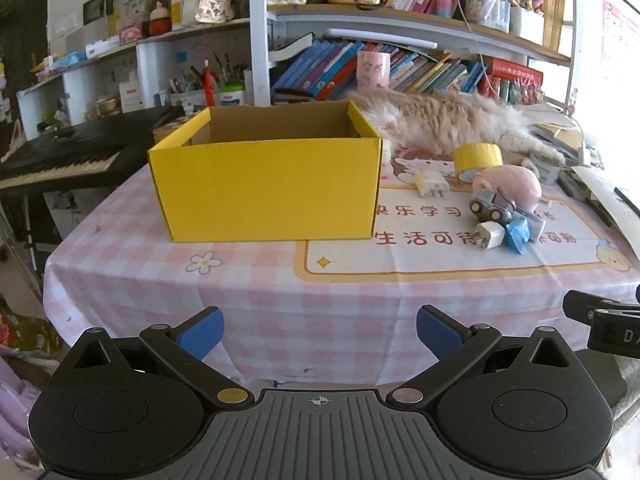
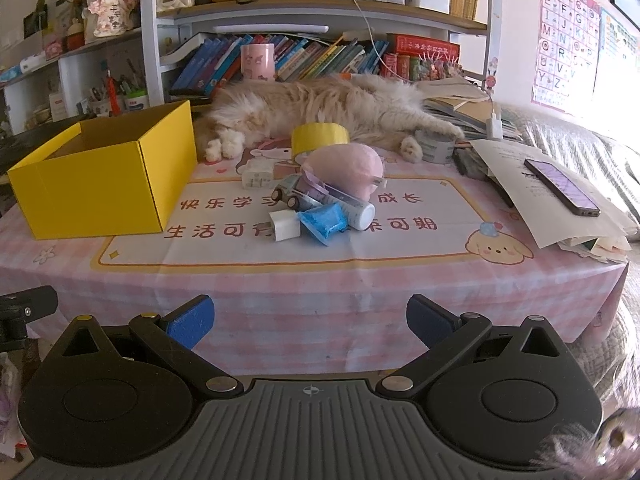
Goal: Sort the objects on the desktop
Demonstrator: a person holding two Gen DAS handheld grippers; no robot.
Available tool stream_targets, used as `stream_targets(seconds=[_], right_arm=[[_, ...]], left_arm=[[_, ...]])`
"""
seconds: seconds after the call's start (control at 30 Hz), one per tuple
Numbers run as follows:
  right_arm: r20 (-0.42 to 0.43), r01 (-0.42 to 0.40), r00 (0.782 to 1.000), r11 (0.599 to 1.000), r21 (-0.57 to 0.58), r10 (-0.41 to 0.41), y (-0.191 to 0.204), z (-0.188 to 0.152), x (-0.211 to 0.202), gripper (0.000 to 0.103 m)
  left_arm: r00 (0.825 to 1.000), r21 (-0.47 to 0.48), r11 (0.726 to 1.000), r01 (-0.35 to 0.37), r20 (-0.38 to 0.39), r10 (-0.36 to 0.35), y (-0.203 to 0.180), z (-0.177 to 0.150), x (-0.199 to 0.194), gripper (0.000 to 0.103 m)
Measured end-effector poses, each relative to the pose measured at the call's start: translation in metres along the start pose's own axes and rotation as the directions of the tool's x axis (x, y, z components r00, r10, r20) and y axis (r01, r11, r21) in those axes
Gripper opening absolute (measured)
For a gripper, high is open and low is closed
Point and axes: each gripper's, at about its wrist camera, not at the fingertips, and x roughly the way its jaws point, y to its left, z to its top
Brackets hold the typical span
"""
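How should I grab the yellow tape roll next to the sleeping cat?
Pinch the tape roll across its wall at the top, one finger inside the hole and one outside, coming down from above with the right tool. It seems to lie flat, hole up, with the cat behind and the pink plush toy in front.

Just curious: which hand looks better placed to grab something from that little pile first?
Probably the right gripper: the pile, with the white charger, sits straight ahead of it. The left gripper faces the yellow box.
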Motion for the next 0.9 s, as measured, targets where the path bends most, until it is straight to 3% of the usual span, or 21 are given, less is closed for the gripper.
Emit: stream_targets(seconds=[0.9], right_arm=[[-0.001, -0.038, 0.999, 0.999, -0.033, 0.038, 0.0065, 0.0029, 0.0036, 0.103]], left_arm=[[0.997, 0.017, 0.997, 0.081, 0.011, -0.081, -0.0045, 0.0031, 0.0056, 0.103]])
